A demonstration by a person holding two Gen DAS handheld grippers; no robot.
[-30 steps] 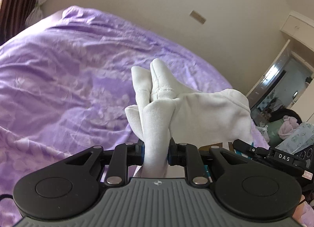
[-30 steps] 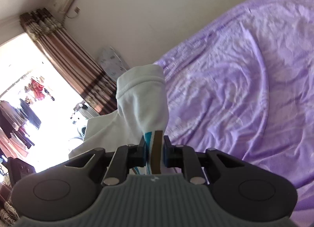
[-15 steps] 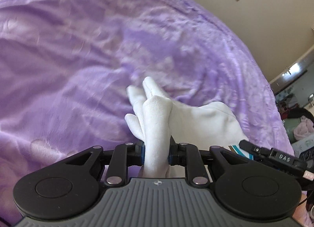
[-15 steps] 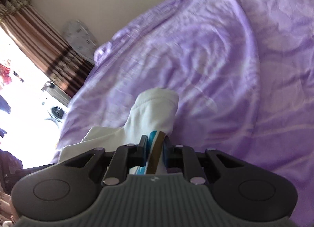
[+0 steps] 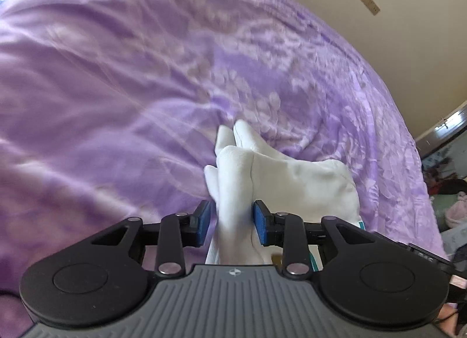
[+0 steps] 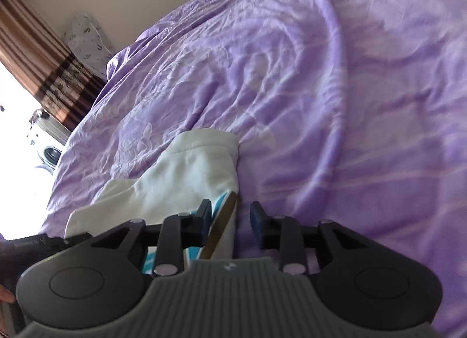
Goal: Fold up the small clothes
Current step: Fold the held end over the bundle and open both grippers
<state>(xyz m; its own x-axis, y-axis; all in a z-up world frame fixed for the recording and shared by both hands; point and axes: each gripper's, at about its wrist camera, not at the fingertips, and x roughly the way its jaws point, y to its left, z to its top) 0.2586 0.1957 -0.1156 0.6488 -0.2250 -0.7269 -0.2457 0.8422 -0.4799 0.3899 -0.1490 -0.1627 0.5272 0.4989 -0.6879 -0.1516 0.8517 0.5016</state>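
Left wrist view: left gripper (image 5: 232, 222), jaws apart, blue pads flanking a bunched fold of the white garment (image 5: 294, 183) with small gaps either side; garment lies on the purple bedspread (image 5: 146, 89). Right wrist view: right gripper (image 6: 230, 222), jaws apart, garment's (image 6: 186, 174) teal-striped edge and brown strip between them, against the left jaw; garment rests on bedspread (image 6: 321, 89). Striped curtain (image 6: 38, 60) beyond the bedspread's far left corner.

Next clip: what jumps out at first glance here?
A white garment lies bunched on the purple bedspread, filling both views. The left tool and right tool both stand open around its edges, and teal and brown trim shows at the right one.
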